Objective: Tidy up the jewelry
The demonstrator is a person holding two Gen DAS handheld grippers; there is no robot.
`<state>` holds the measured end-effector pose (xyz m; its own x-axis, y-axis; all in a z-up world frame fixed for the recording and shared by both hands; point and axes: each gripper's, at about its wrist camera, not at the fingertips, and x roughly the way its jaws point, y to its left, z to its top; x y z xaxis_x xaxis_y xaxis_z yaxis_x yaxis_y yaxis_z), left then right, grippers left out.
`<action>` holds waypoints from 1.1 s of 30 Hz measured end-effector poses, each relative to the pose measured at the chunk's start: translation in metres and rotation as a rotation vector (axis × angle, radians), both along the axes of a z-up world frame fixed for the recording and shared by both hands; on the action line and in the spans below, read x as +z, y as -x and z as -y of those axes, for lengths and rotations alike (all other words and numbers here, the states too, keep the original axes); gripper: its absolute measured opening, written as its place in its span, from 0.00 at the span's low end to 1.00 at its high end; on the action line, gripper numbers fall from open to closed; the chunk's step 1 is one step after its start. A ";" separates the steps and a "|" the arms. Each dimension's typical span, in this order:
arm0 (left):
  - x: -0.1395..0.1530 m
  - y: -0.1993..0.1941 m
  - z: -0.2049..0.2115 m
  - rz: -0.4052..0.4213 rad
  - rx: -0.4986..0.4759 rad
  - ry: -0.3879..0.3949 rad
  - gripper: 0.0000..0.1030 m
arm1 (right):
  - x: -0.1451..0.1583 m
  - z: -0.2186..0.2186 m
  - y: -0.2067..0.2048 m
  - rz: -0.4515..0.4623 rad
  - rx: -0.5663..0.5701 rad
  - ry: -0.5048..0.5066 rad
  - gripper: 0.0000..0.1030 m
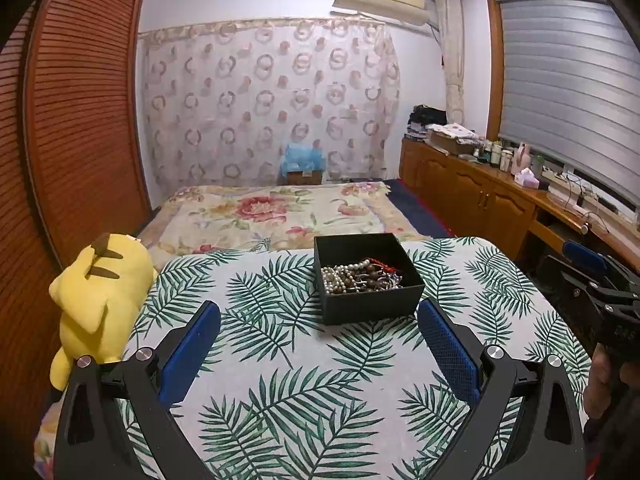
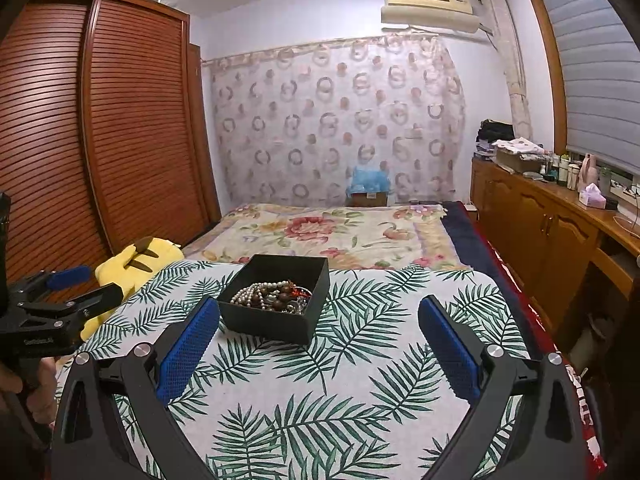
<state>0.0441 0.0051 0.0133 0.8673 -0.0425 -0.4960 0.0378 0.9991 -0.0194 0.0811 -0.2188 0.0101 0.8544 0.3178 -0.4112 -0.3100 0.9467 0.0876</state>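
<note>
Left gripper (image 1: 319, 312): blue pads (image 1: 191, 350) at lower frame, spread wide, holding nothing. Right gripper (image 2: 319, 308): likewise wide apart, unloaded. Both hover over the leaf-print tabletop (image 1: 280, 392), bare cloth between the fingers. The black box (image 1: 372, 308) sits centre frame just beyond the fingertips, holding tangled jewelry (image 1: 360, 276) (pearls, brown beads). Yellow plush toy (image 1: 96, 300) at left table edge. Floral bed (image 1: 272, 212) beyond.
</note>
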 end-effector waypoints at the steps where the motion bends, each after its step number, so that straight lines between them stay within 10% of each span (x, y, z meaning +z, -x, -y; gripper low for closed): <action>1: 0.000 0.000 0.000 0.000 0.001 0.001 0.92 | 0.001 0.000 0.000 0.000 -0.001 0.002 0.97; 33: 0.000 0.003 0.005 0.004 0.001 -0.003 0.92 | -0.002 -0.001 0.003 0.000 0.006 0.000 0.97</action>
<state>0.0411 -0.0002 0.0131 0.8693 -0.0406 -0.4926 0.0373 0.9992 -0.0164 0.0785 -0.2177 0.0077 0.8524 0.3223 -0.4117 -0.3151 0.9450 0.0874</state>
